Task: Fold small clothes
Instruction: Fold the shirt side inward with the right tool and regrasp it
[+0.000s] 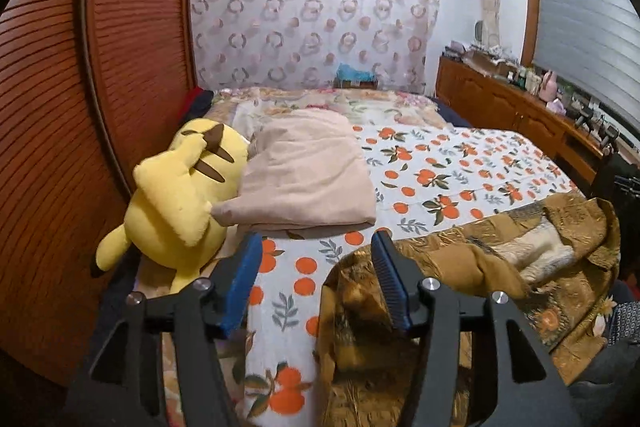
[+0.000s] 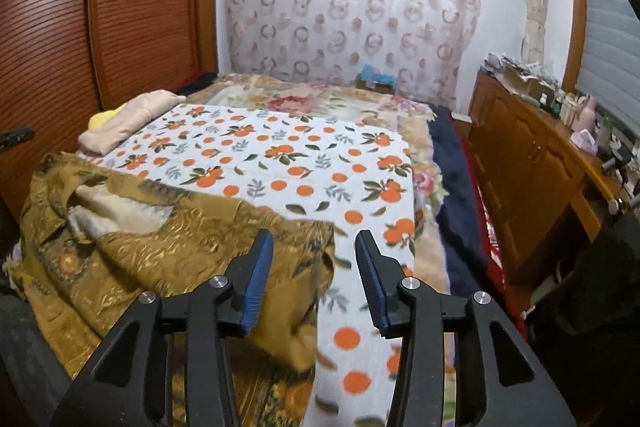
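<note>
The left hand-held gripper stood released, its blue-padded jaws spread with only the bedspread showing in the gap; its right pad sat over the edge of the golden-brown patterned garment, though whether it touched the cloth could not be told. The right hand-held gripper was likewise released, jaws parted and holding nothing, with the garment's near corner lying under and just beside its left pad.

The garment lay crumpled on the near part of the bed, on the white bedspread printed with oranges. It was rumpled and unevenly bunched, with a pale lining or inner panel showing through the folds, and its near edges were blurred.

The left wrist view alone showed a yellow plush toy lying against the louvred wooden wardrobe, touching a folded beige cloth. In the right wrist view only a sliver of that toy showed behind the beige cloth, while a dark blue blanket along the bed's right edge and the wooden cabinet beside it appeared more fully.
</note>
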### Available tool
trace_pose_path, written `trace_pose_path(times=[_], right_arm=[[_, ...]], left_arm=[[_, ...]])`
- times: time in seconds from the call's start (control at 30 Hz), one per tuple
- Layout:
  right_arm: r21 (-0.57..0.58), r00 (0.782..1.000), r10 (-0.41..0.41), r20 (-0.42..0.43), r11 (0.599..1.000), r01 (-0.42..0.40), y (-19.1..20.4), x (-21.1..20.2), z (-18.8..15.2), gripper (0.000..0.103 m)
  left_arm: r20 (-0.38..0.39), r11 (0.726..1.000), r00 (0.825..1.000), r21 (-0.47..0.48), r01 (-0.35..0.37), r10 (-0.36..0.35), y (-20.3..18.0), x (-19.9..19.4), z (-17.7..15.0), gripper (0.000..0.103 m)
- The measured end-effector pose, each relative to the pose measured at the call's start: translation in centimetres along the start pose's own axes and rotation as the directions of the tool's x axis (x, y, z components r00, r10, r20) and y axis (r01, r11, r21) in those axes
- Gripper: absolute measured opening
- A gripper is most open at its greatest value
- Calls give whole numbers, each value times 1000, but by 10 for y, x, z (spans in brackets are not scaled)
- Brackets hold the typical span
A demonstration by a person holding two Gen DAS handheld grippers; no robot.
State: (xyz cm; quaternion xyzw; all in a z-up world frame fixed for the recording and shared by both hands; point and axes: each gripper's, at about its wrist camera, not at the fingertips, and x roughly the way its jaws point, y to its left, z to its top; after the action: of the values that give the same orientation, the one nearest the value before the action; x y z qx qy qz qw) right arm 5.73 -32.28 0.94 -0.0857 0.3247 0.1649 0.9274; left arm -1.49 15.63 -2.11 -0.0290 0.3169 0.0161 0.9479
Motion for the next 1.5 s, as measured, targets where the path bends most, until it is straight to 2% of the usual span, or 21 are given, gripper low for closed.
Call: trace_pose_path(times=[0.1, 0.23, 0.33, 0.63, 0.97, 1.07, 1.1, 1.13, 1.2, 1.27, 1.4, 1.5], right_arm=[[9, 999, 39, -30, 999, -39, -2, 21, 6, 44], [-18, 997, 39, -62, 999, -40, 2, 46, 12, 44], [-18, 995, 46, -91, 999, -48, 1, 62, 14, 44], [-24, 975, 36, -221, 999, -42, -4, 99, -1, 44], [48, 955, 85, -283, 996, -74, -18, 121, -4, 49], [72, 956, 100, -275, 994, -83, -19, 123, -4, 50], [79, 956, 114, -268, 992, -96, -19, 122, -4, 50], [81, 956, 127, -264, 991, -109, -19, 122, -5, 45], [60, 958, 127, -258, 992, -115, -14, 121, -5, 37], [53, 955, 148, -257, 989, -139, -10, 118, -5, 13], [24, 960, 165, -225, 986, -163, 1, 107, -6, 8], [35, 974, 168, -152, 986, -165, 2, 85, 0, 7]], left_arm=[[-47, 1000, 999, 12, 18, -17, -1, 28, 3, 56], [-115, 999, 992, -13, 53, -54, 2, 63, 3, 56], [-130, 998, 989, -19, 64, -66, 4, 77, 2, 56], [-222, 992, 967, -7, 123, -122, -1, 95, -10, 56], [-282, 987, 947, -6, 161, -156, -9, 104, -18, 56], [-285, 985, 943, -17, 171, -169, -8, 104, -19, 56], [-285, 984, 942, -15, 179, -176, -9, 104, -19, 52], [-284, 981, 940, -14, 195, -191, -10, 103, -19, 45], [-287, 967, 925, -30, 253, -251, -12, 101, -19, 20], [-292, 960, 916, -36, 277, -275, -14, 99, -19, 13], [-243, 954, 923, -42, 298, -299, -18, 80, -13, 7], [-166, 938, 924, -35, 344, -345, -20, 53, 4, 4]])
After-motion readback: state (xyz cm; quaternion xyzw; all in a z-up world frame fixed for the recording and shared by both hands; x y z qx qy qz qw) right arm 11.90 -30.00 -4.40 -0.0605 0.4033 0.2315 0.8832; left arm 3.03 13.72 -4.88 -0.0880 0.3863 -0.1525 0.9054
